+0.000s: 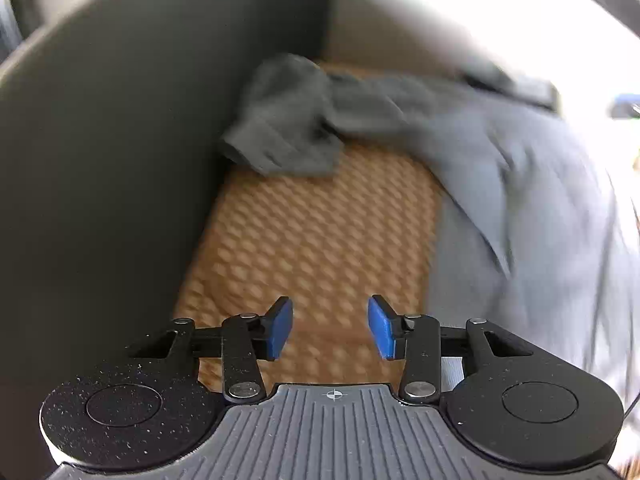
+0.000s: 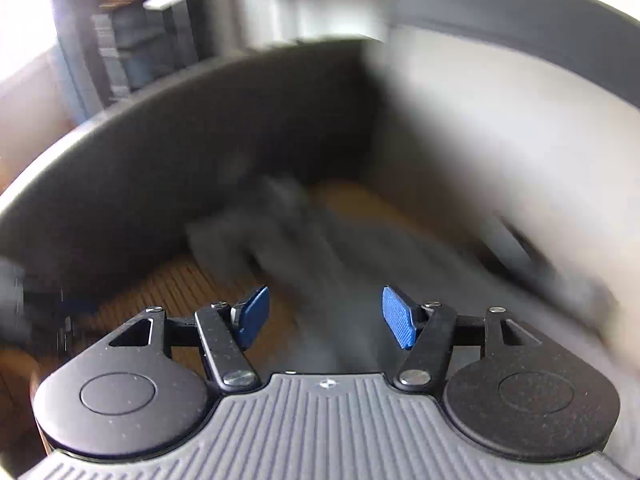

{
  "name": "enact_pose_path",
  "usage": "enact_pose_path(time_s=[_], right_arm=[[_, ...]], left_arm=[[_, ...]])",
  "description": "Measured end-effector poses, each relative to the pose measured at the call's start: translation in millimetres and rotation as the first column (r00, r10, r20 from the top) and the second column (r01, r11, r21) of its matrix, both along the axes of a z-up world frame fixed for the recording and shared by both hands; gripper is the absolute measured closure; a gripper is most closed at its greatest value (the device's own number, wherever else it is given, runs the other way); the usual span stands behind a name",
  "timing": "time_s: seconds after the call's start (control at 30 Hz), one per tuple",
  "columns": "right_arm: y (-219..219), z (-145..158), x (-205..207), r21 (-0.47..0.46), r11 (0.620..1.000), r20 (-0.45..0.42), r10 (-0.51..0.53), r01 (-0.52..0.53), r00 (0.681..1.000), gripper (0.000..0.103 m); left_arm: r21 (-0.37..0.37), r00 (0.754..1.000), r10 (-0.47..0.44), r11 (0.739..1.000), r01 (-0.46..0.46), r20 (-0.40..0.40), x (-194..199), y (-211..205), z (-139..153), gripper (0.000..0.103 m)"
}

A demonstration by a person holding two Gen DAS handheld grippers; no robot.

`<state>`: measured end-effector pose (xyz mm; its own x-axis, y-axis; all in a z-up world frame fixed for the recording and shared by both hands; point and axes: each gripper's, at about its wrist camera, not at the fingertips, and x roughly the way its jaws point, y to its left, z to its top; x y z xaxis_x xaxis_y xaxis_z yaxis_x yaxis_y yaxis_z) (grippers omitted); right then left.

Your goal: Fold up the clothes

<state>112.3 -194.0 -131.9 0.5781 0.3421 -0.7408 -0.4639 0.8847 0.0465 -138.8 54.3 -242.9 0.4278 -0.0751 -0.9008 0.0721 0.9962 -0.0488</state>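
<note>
While the grey garment (image 1: 460, 136) lies rumpled across the far right of a woven orange mat (image 1: 320, 232), boxed in by dark panels (image 1: 120, 160), a hurried grab risks bunching the loose cloth or catching only one layer. Both the left gripper (image 1: 330, 328) and the right gripper (image 2: 324, 316) hold their blue fingers (image 1: 280, 328) roughly half open, gripping nothing.

A dark panel (image 1: 120, 160) is walling off the left side while a pale wall (image 1: 380, 28) is closing the back. Bare woven mat (image 1: 320, 240) is lying open ahead, with a grey garment (image 1: 500, 184) crowding in from the right, its sleeve (image 1: 280, 128) blocking the corner.
</note>
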Motion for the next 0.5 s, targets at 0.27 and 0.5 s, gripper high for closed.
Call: enact_pose_path(time_s=[0.27,0.5], right_arm=[[-65,-30,-217,-0.19,0.878,-0.224,-0.475,0.44,0.851,0.033],[-66,-104,-293,-0.204,0.843,-0.361,-0.537,0.497,0.763,0.033]], left_arm=[[-0.023,0.982,-0.149,0.989,0.147,-0.117,-31,-31,-19,0.042],[-0.024,0.977,-0.129,0.992,0.127,-0.172,-35,-40,-40,0.042]])
